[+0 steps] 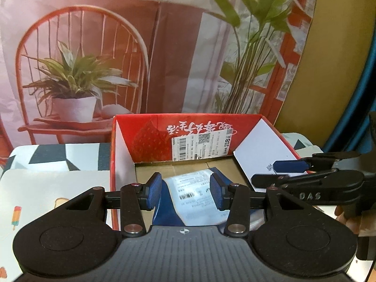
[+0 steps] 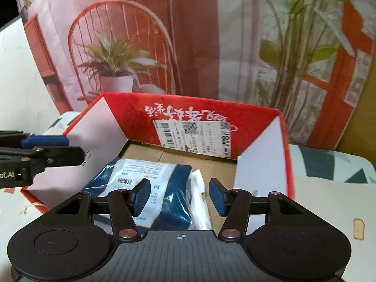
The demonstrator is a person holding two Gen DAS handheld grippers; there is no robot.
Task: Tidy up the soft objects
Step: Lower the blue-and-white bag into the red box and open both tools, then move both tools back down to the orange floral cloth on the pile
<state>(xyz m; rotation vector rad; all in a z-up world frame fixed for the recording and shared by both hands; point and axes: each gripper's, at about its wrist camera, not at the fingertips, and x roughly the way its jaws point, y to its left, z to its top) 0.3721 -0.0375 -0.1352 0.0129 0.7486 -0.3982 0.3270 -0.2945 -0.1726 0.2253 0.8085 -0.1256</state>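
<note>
Tools, left (image 1: pixel 185 193) and right (image 2: pixel 179 197), hang half-open (both empty) above the packet (image 2: pixel 150 188) in the box (image 2: pixel 258 122).

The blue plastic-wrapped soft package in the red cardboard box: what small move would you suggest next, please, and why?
Probably lift both tongs clear: the blue plastic-wrapped soft package already lies inside the red cardboard box, and neither the left tongs nor the right tongs press on it.

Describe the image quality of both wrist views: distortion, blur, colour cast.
Left wrist view: fisheye bends the frame edges, corners go dark, and a reddish cast lies over everything; the red box is fairly sharp, while the blue package label is slightly soft. Right wrist view: same curvature and cast, softer overall, with the backdrop and the box's right wall smeared.
</note>
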